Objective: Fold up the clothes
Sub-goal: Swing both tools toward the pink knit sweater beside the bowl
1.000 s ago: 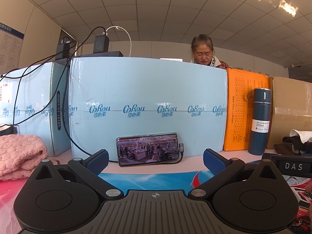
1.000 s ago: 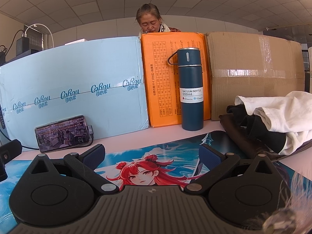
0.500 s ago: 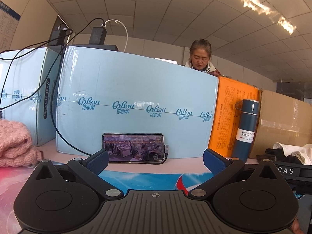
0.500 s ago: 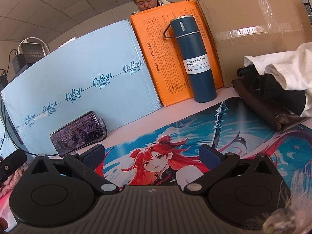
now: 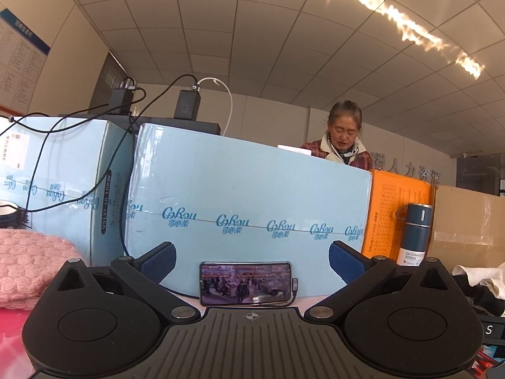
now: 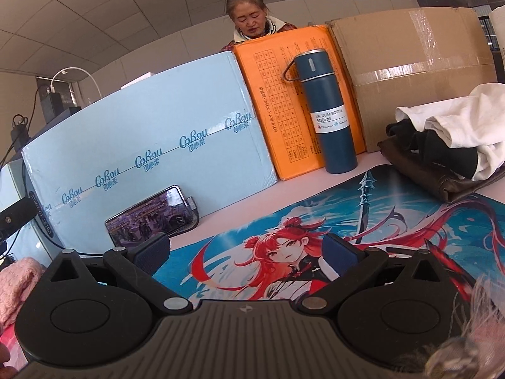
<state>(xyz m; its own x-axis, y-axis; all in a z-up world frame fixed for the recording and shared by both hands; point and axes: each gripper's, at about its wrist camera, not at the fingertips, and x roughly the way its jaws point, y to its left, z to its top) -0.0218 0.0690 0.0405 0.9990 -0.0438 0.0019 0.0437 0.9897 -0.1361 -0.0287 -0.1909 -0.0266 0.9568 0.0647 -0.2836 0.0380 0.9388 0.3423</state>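
Observation:
A pile of clothes lies at the table's right: a white garment on top of black cloth and a brown piece. The same pile shows at the right edge of the left wrist view. A pink knitted garment rests at the left, also seen as pink knit in the right wrist view. My left gripper is open and empty, tilted up toward the boxes. My right gripper is open and empty above the printed mat.
Light-blue boxes, an orange box and a cardboard box wall the far side. A blue vacuum bottle and a phone on a cable stand against them. A person sits behind. Cables and chargers top the boxes.
The left gripper has tilted upward and drifted left, so more ceiling shows. The right gripper has tipped down and rolled, bringing more of the mat into view. Both stay open.

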